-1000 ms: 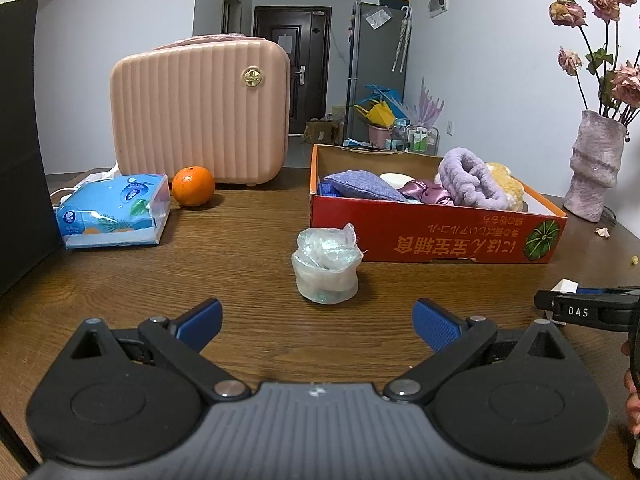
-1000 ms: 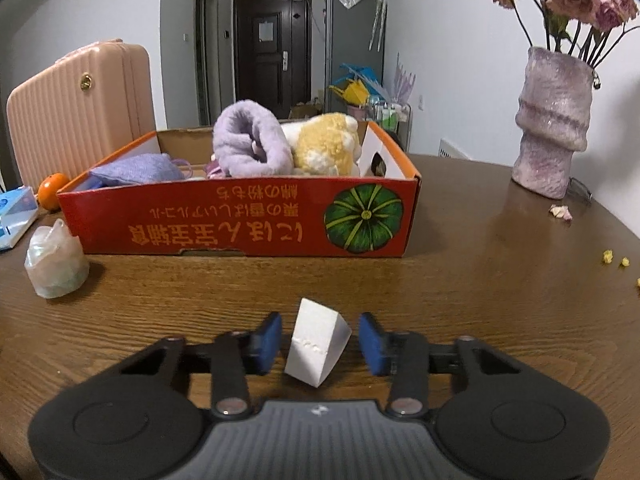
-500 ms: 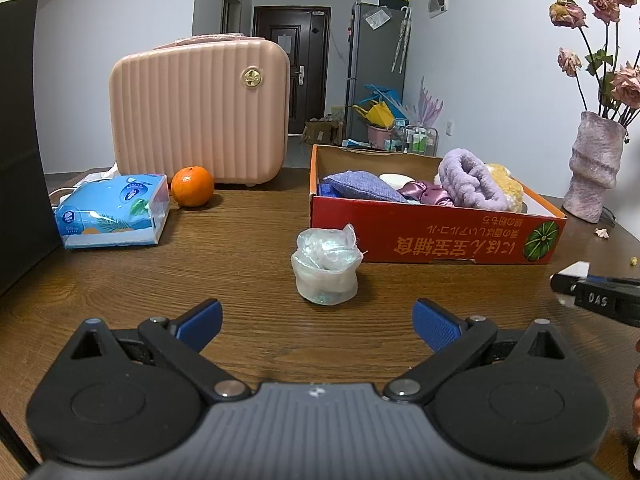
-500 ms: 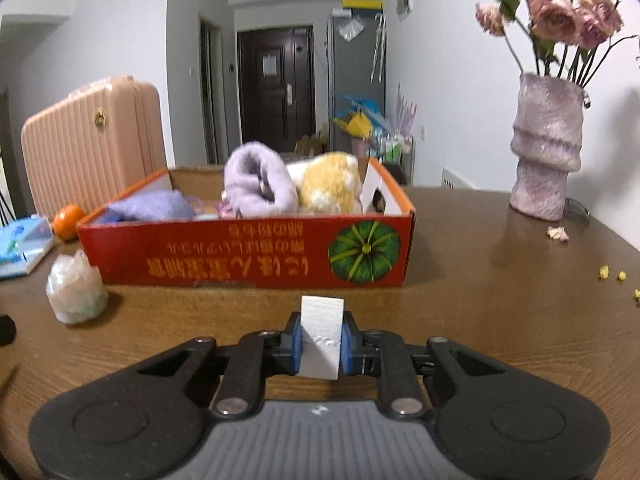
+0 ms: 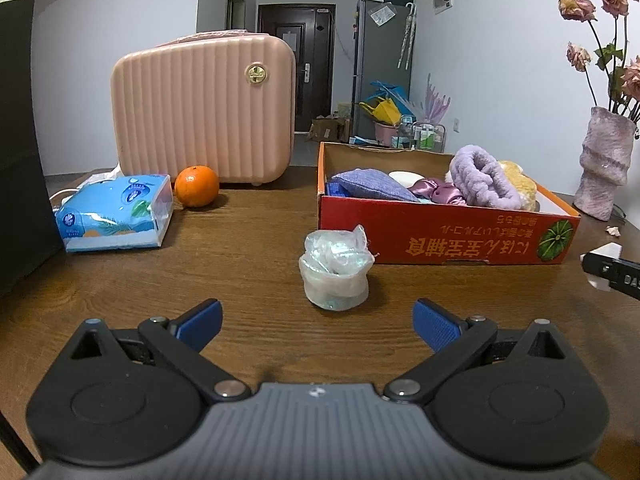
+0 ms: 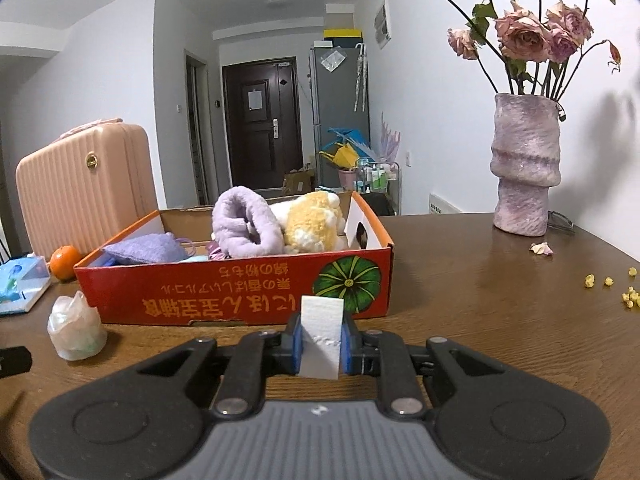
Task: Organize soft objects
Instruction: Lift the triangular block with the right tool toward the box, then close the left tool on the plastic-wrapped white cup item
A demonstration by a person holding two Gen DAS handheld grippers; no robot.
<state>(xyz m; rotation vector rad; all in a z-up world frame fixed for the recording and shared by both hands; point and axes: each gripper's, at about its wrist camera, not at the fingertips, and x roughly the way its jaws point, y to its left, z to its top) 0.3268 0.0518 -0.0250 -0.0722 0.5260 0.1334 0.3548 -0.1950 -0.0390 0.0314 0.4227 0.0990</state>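
My right gripper (image 6: 321, 344) is shut on a white foam block (image 6: 322, 334), held a little above the table in front of the red cardboard box (image 6: 240, 300). The box holds a purple fluffy band (image 6: 244, 224), a yellow plush (image 6: 314, 220) and a purple pouch (image 6: 146, 249). In the left wrist view my left gripper (image 5: 316, 326) stands open, low over the table, with a crumpled clear plastic bundle (image 5: 336, 270) just beyond its fingers. The same box (image 5: 440, 236) lies behind the bundle, and the right gripper's tip with the white block (image 5: 606, 258) shows at the right edge.
A pink ribbed case (image 5: 204, 108), an orange (image 5: 197, 186) and a blue tissue pack (image 5: 116, 212) stand at the back left. A dark panel (image 5: 20, 140) rises at the far left. A vase of dried roses (image 6: 524, 168) stands right, with petal crumbs (image 6: 612, 290) on the table.
The right gripper closed on the white foam block and lifted it off the table, tilting upward. The left gripper has not moved.
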